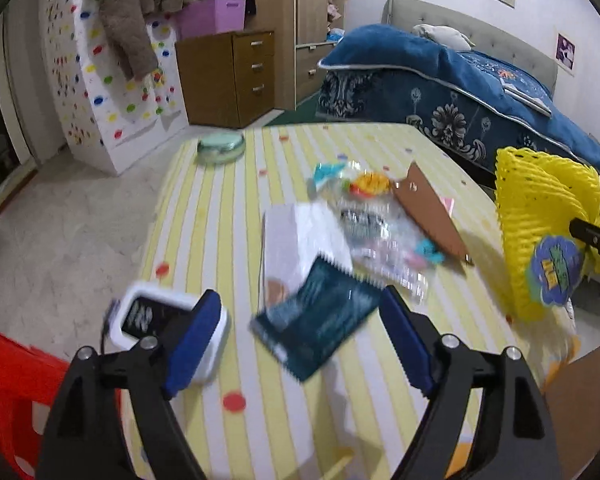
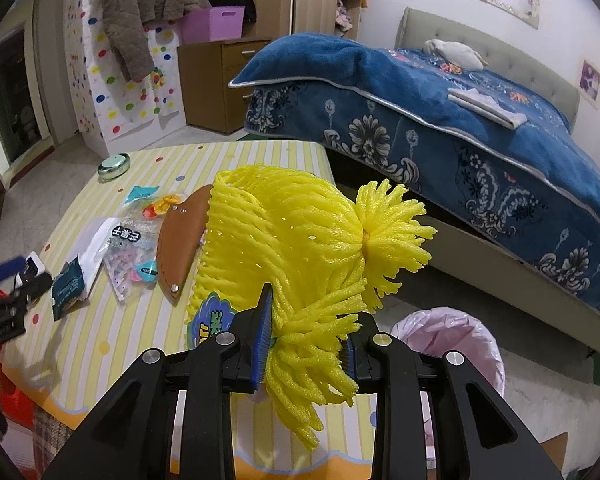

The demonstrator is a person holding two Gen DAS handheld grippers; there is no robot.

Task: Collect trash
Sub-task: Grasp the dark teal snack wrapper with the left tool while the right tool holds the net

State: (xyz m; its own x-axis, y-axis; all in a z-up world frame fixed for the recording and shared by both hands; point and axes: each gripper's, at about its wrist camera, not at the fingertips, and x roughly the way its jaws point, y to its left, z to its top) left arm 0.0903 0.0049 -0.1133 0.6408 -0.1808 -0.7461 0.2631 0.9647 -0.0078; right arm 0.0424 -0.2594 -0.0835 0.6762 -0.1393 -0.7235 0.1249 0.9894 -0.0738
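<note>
My right gripper (image 2: 306,320) is shut on a yellow foam fruit net (image 2: 292,236) and holds it above the table's right edge; the net also shows in the left wrist view (image 1: 540,216). A bin with a pink liner (image 2: 452,344) stands on the floor to the right, below the net. My left gripper (image 1: 300,320) is open and empty over the striped table (image 1: 228,216), its jaws either side of a dark green wrapper (image 1: 320,320). Beyond lie a white paper (image 1: 300,236), a clear printed bag (image 1: 372,224) and a brown leather sheath (image 1: 432,208).
A white tray with a dark inside (image 1: 152,312) lies by my left finger. A round tin (image 1: 221,145) sits at the table's far edge. A red stool (image 1: 12,380) stands at the left. A blue bed (image 2: 460,132) and a cardboard box (image 1: 580,400) are at the right.
</note>
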